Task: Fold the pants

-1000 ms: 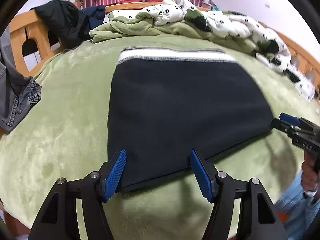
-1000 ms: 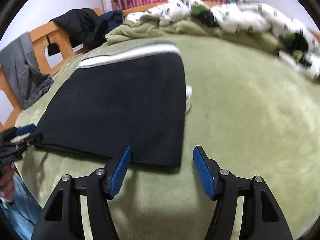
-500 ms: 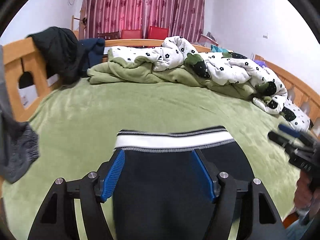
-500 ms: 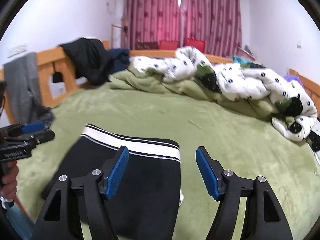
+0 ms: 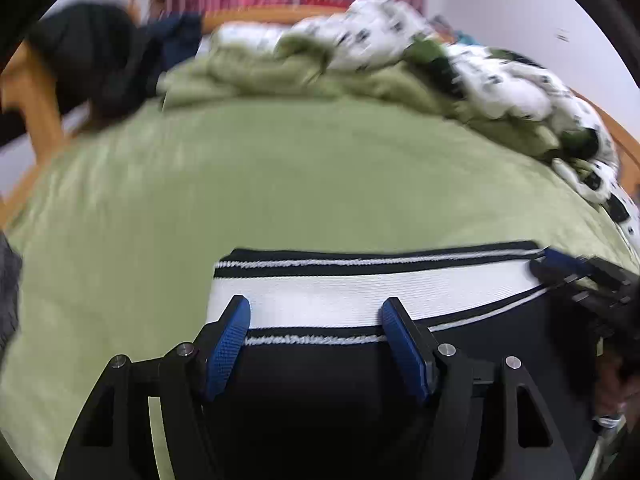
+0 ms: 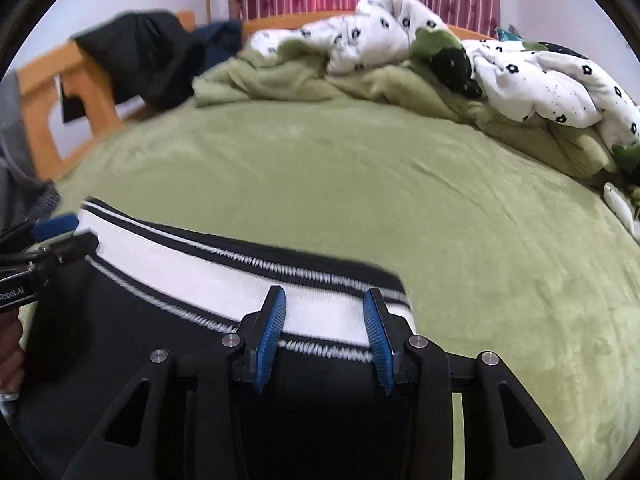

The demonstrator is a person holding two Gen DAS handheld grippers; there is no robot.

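So the pants [image 5: 360, 360] are lying flat on the green blanket [image 5: 280, 184] that covers the bed, down at the near edge, with the white striped waistband [image 5: 360, 292] facing the far side where the bedding is piled up. The rest of the pants is just dark fabric running back under both cameras.

Left gripper [image 5: 316, 340] sits over the left end of the waistband with its blue fingers [image 5: 228, 344] spread wide apart. The band shows between them, but the pads aren't pressing on anything.

Right gripper [image 6: 324, 336] is over the right corner of the waistband [image 6: 224, 276], and its jaws are closing, fingers [image 6: 272, 332] narrower than the left one's. The white band is in the gap but not pinched as far as I can see.

Far side of the bed has a crumpled white flowered duvet [image 6: 540, 76], and a black jacket [image 6: 140, 52] is draped over the wooden bed frame [image 6: 48, 92] at the left.
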